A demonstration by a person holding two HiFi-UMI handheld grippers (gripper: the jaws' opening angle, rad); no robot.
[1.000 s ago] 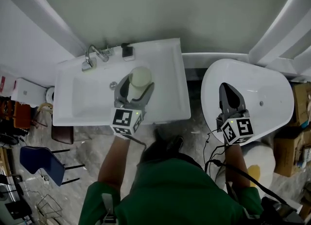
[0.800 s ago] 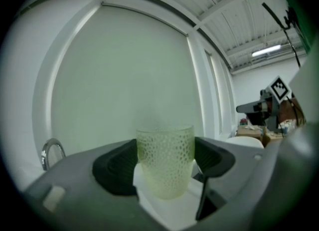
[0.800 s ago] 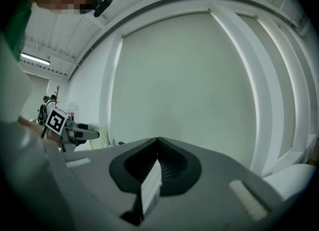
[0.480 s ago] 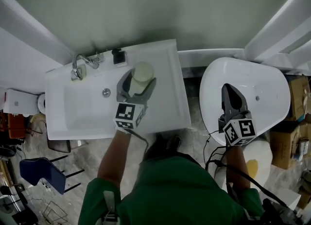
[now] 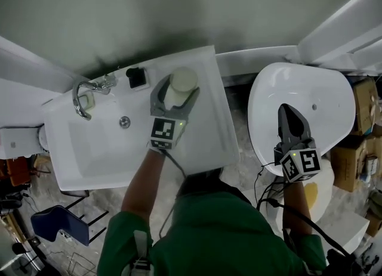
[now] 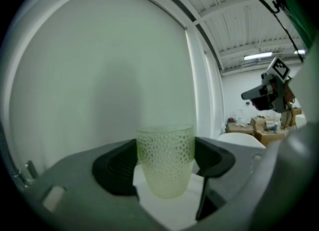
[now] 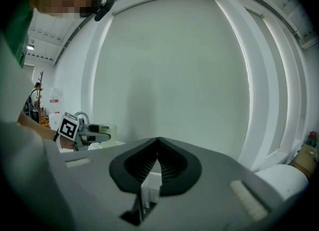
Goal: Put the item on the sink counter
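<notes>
White ceramic sink counter [image 5: 218, 145], right rear part: my left gripper [image 5: 175, 95] clamps pale green dimpled glass tumbler [image 6: 165, 160] upright above it; base contact unclear. Right gripper [image 7: 157, 147] closed, empty, over white oval basin [image 5: 322, 96]. Step: placing. Next: lower, seat base, part jaws.

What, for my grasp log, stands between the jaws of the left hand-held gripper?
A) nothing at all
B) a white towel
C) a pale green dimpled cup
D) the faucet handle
C: the left gripper view shows the pale green dimpled cup upright between the two dark pads of the left hand-held gripper, which close against its sides.
</notes>
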